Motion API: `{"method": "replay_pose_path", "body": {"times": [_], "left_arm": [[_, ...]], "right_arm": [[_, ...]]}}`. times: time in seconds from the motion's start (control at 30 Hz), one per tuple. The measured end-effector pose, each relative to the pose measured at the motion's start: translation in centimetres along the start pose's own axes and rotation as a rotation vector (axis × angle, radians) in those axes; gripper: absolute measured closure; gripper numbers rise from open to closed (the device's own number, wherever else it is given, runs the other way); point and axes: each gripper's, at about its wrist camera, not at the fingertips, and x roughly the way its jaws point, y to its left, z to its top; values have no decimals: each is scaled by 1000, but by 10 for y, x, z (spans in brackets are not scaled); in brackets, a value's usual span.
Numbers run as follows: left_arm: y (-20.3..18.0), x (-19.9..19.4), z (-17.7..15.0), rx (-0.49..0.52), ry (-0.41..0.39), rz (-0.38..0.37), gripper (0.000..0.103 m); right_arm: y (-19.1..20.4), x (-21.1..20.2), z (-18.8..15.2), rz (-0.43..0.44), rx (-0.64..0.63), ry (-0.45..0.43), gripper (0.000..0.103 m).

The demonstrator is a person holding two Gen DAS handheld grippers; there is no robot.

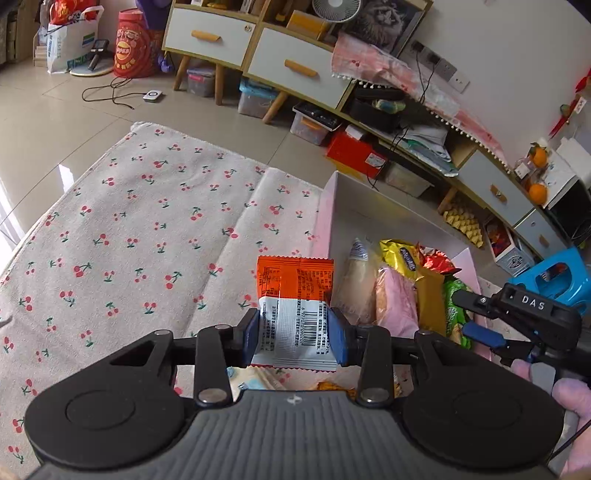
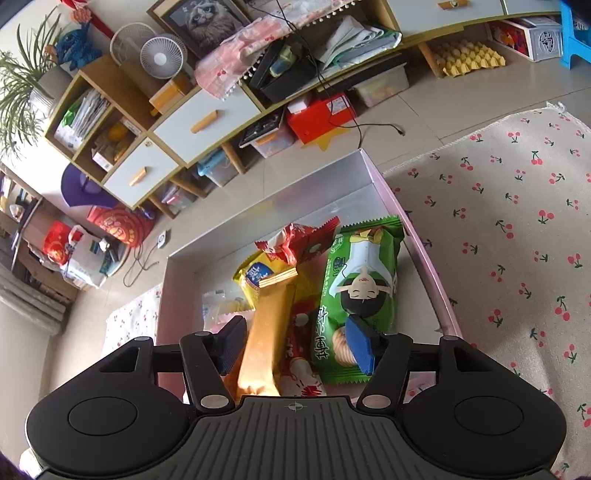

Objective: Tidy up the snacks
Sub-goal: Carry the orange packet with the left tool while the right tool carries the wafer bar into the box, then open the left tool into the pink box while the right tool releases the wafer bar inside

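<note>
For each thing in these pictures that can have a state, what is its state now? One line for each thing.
Left gripper: shut on the orange-white packet.
Orange-white packet: held upright above the cherry cloth, outside the box.
Right gripper: open, fingers apart over the snacks, holding nothing.
Box: open, no lid on it, partly filled.
Green packet: lying in the box.
Gold packet: lying in the box.
Cherry cloth: spread flat, with a fold.

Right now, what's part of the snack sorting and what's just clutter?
Job:
orange-and-white packet, held in left gripper
pink box
green biscuit pack
gold bar
right gripper, open

Clutter:
desk fan
red carton
cat picture
</note>
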Motion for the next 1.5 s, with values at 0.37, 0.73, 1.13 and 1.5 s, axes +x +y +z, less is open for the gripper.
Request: {"method": "replay_pose_path", "body": {"times": [0.37,0.73,1.13,1.5], "left_arm": [[-67,60,26,229,-29,8,66],[-75,66,26,296,-97,82,27],[-80,35,17,348,-93,78,20],[-73,5,-1,356,-90,74,15]], "right_arm": [[-2,-12,7,7,-95,-50,33],[-7,-5,5,-1,-98,-31,33],[8,-26,-5,-14,-114,-20,33],[25,-63,-26,-40,-160,-33,23]]}}
